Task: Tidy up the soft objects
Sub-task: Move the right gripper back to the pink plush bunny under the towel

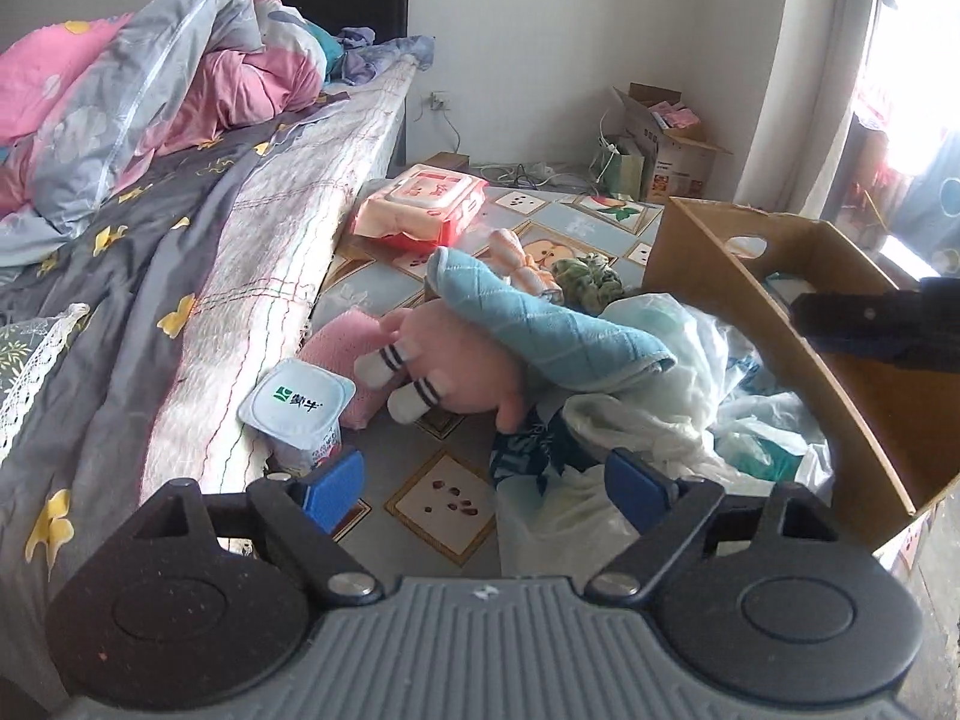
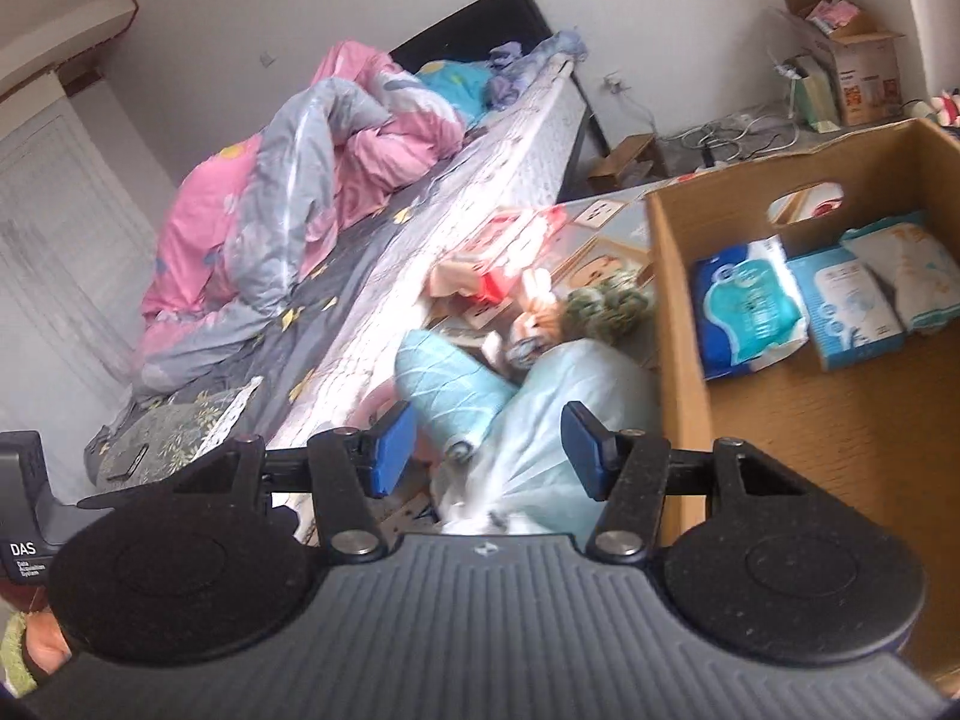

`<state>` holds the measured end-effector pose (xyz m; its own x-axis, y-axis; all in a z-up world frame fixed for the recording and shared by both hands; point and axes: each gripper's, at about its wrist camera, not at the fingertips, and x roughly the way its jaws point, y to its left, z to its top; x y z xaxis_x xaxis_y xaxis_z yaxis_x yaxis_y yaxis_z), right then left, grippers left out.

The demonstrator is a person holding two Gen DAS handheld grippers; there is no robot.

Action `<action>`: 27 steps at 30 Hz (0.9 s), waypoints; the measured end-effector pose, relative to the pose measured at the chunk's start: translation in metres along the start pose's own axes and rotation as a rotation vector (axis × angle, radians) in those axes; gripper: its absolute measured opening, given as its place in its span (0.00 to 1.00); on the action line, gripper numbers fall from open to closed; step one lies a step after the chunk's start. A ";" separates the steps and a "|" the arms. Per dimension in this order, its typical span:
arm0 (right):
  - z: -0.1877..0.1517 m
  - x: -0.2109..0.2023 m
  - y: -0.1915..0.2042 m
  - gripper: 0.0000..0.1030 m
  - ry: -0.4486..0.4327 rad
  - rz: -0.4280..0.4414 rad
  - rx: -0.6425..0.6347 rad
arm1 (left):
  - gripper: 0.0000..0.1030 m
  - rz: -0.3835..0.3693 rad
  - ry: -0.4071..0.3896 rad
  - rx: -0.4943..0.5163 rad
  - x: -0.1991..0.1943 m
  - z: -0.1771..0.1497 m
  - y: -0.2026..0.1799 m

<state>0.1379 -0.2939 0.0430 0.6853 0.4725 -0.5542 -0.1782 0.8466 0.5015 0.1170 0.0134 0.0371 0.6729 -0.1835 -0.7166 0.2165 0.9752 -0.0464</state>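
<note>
Blue-padded and spread wide, the left gripper [image 1: 486, 480] holds nothing; it hovers low over the patterned floor mat [image 1: 438, 504], with a yogurt cup [image 1: 297, 408] just beyond its left pad and crumpled white plastic bags [image 1: 648, 420] by its right pad. Ahead of those fingers, well clear of them, lies the pile of soft things: a pink plush toy [image 1: 462, 354] with striped feet, a light blue quilted towel [image 1: 540, 318] draped over it, a pink knitted cloth [image 1: 342, 348] at the bed's edge and a green bundle [image 1: 588, 279] farther back. The open cardboard box [image 1: 780, 324] stands to the right of the pile. The right gripper [image 2: 489, 450] is likewise parted and empty, held above the floor beside the box wall [image 2: 678, 324]; the rolled blue towel [image 2: 450, 396] and a pale blue bag [image 2: 576, 408] show between its pads but below them, untouched. Inside the box rest three tissue packs [image 2: 744, 306]. A bed [image 1: 180, 228] with a rumpled pink-and-grey duvet [image 2: 288, 180] runs along the left.
</note>
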 end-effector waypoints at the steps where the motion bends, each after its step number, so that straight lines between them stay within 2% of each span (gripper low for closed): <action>1: -0.003 0.008 0.010 0.52 0.018 0.009 -0.010 | 0.85 0.008 -0.012 0.001 0.000 -0.003 0.001; 4: -0.010 0.025 0.031 0.52 0.052 0.017 -0.041 | 0.84 0.024 -0.039 0.012 0.006 -0.006 0.003; 7: -0.012 0.042 0.046 0.52 0.072 -0.013 -0.086 | 0.81 0.009 -0.074 0.047 0.018 -0.003 0.000; 10: -0.004 0.065 0.052 0.52 0.065 -0.067 -0.137 | 0.70 -0.016 -0.068 0.033 0.038 0.010 0.004; 12: 0.003 0.077 0.052 0.52 0.051 -0.106 -0.166 | 0.57 -0.049 -0.049 -0.014 0.050 0.021 0.012; 16: 0.011 0.096 0.050 0.52 0.039 -0.137 -0.197 | 0.51 -0.100 -0.041 -0.079 0.068 0.041 0.024; 18: 0.013 0.109 0.050 0.52 0.050 -0.149 -0.221 | 0.44 -0.132 -0.018 -0.112 0.079 0.052 0.029; 22: 0.013 0.137 0.053 0.52 0.093 -0.166 -0.292 | 0.44 -0.205 0.030 -0.193 0.097 0.072 0.037; 26: 0.007 0.155 0.060 0.52 0.126 -0.165 -0.350 | 0.63 -0.232 0.081 -0.231 0.118 0.091 0.040; 27: 0.005 0.157 0.061 0.52 0.130 -0.163 -0.364 | 0.65 -0.231 0.090 -0.231 0.122 0.095 0.039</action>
<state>0.2386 -0.1691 -0.0098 0.6346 0.3324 -0.6977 -0.3285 0.9332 0.1458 0.2751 0.0176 0.0135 0.5575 -0.4015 -0.7267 0.1833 0.9132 -0.3639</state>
